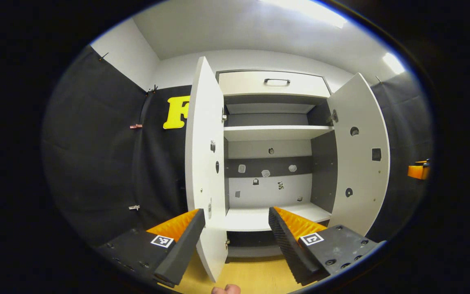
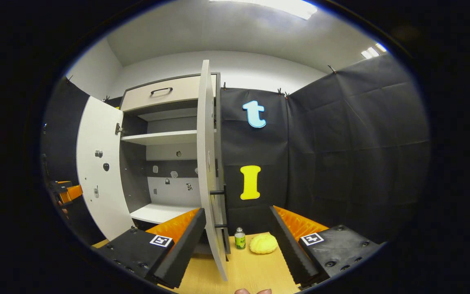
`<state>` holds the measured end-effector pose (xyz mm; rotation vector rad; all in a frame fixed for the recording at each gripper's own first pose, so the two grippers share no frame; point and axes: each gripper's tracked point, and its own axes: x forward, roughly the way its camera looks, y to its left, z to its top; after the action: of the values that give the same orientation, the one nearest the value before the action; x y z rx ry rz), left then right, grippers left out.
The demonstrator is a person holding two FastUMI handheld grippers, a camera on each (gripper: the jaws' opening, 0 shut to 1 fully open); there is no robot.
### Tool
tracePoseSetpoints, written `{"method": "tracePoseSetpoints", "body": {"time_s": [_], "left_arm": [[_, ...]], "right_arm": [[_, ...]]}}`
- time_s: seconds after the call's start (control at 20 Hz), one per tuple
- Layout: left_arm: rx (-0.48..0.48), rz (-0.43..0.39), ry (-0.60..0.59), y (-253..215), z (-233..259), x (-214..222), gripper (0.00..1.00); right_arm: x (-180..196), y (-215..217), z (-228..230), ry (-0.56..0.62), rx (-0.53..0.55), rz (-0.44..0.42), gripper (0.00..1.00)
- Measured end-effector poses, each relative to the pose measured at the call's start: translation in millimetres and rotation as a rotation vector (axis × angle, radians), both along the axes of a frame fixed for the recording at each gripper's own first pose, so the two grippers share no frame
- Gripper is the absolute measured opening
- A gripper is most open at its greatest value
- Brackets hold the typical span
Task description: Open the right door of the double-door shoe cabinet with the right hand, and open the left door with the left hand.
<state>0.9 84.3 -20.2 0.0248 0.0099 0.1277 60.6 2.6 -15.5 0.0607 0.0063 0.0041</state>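
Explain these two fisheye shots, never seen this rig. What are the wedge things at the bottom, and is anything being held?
No robot here: a person holds one two-finger gripper in each hand, and a camera rides on each.

The left gripper view looks along the left gripper; the right gripper view looks along the right gripper. The wedges at the bottom are each gripper's own two fingers. Both grippers are open and hold nothing.

Ahead is the shoe cabinet: its left door and right door both stand open, showing bare white shelves, with a shut drawer on top.

In the right gripper view, the right door's edge stands between the fingers, not pinched. Beside the cabinet, a small green bottle and a yellow sponge-like lump sit on the wooden floor.
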Motion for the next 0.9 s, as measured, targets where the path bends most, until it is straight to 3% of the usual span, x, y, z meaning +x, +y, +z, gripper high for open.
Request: {"method": "tracePoseSetpoints", "body": {"time_s": [0.55, 0.9], "left_arm": [[-0.049, -0.001, 0.0, -29.4, 3.0, -28.9, 0.97], [-0.014, -0.006, -0.002, -43.9, 4.7, -32.8, 0.98]], "right_arm": [[-10.9, 38.6, 8.4, -0.042, -0.038, 0.074, 0.98], [-5.7, 59.3, -3.6, -0.019, -0.032, 0.122, 0.98]]}}
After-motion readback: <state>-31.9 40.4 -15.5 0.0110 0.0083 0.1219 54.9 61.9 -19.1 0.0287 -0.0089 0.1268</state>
